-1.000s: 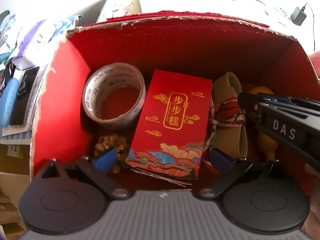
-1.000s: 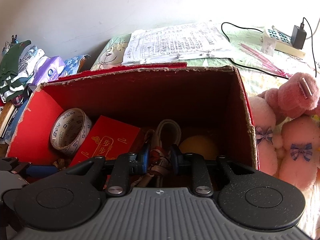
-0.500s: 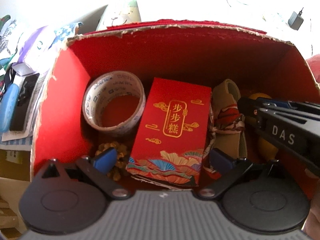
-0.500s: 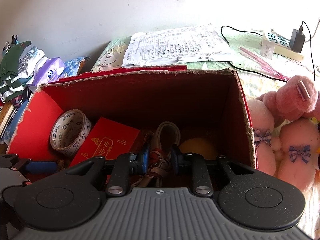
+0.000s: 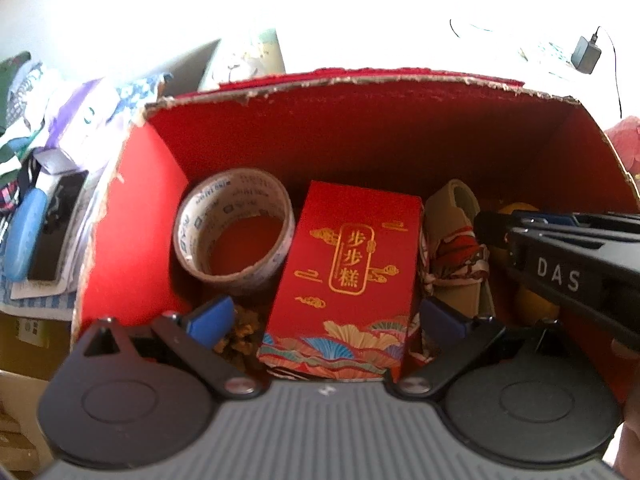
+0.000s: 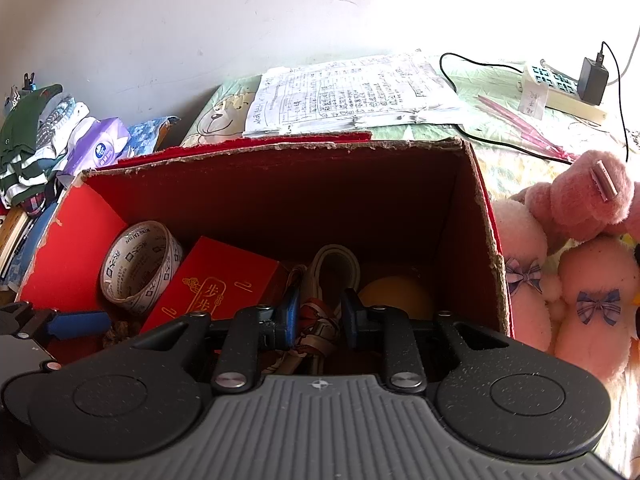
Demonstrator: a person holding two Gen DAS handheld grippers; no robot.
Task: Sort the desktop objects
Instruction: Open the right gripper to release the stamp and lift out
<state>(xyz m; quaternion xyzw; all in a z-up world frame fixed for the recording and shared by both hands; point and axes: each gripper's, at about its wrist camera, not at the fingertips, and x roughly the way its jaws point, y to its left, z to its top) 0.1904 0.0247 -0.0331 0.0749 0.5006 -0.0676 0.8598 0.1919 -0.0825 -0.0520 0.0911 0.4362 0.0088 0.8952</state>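
Note:
An open red cardboard box [image 5: 132, 216] [image 6: 76, 236] holds a roll of printed tape [image 5: 234, 228] [image 6: 138, 266], a red gift box with gold lettering [image 5: 352, 256] [image 6: 224, 276], a beige strap wrapped in red patterned cloth [image 5: 456, 252] [image 6: 316, 320], a yellow rounded object [image 6: 396, 294] and a brown pinecone-like lump [image 5: 240, 332]. My left gripper [image 5: 326, 316] is open wide, its blue pads on either side of the gift box's near end. My right gripper [image 6: 320, 312] [image 5: 496, 226] reaches into the box, its fingers narrowly apart with the cloth-wrapped strap filling the gap.
Pink plush toys [image 6: 576, 248] lean against the box's right wall. Behind it lie printed papers [image 6: 352, 96], a power strip with a charger [image 6: 560, 84] and a black cable. Left of it is a pile of tissue packs, clothes and a blue case [image 5: 24, 240].
Both cameras have drawn back slightly, so the box sits a little lower in view. The box's contents and both grippers' openings look the same.

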